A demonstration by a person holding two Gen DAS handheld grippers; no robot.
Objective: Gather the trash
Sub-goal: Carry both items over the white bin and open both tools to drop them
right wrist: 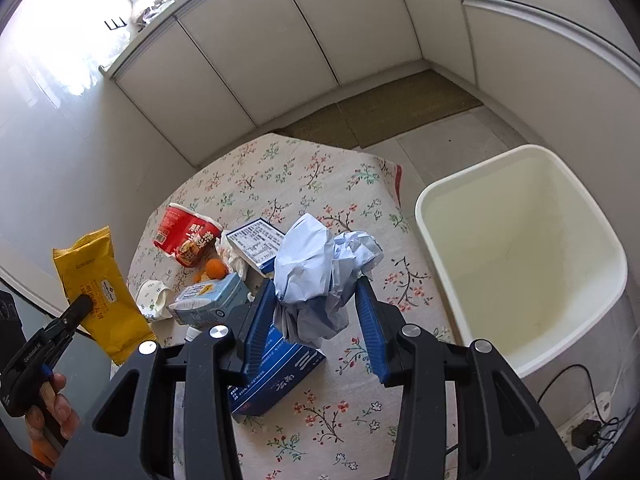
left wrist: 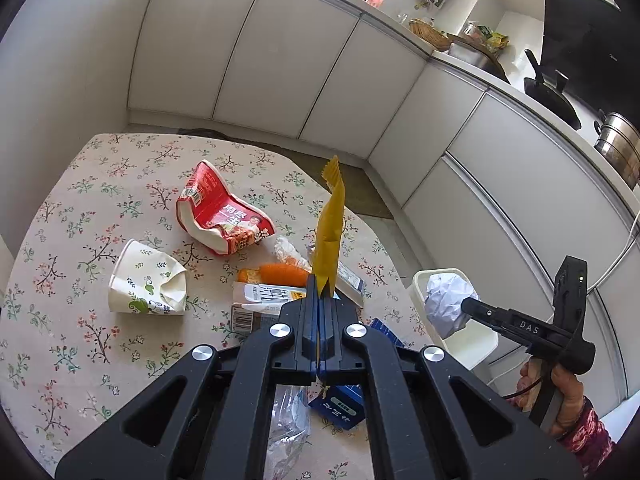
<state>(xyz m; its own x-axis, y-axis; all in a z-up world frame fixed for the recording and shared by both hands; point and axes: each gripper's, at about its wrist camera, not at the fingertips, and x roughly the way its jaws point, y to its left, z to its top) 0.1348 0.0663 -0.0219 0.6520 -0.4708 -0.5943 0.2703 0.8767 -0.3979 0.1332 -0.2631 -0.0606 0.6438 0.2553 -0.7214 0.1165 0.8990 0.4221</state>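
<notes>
My left gripper is shut on a flat yellow snack wrapper, which stands up from its tips above the table. The right wrist view shows that same wrapper at far left, pinched by the left gripper. My right gripper is shut on a crumpled pale-blue paper ball, held above the table's right edge. From the left wrist view the paper ball hangs in front of the white bin. The bin stands on the floor to the right of the table and looks empty.
On the flowered tablecloth lie a red noodle cup, a crushed paper cup, orange peel, a milk carton, a dark blue box and a clear plastic bag. White cabinets surround the table. A power strip lies by the bin.
</notes>
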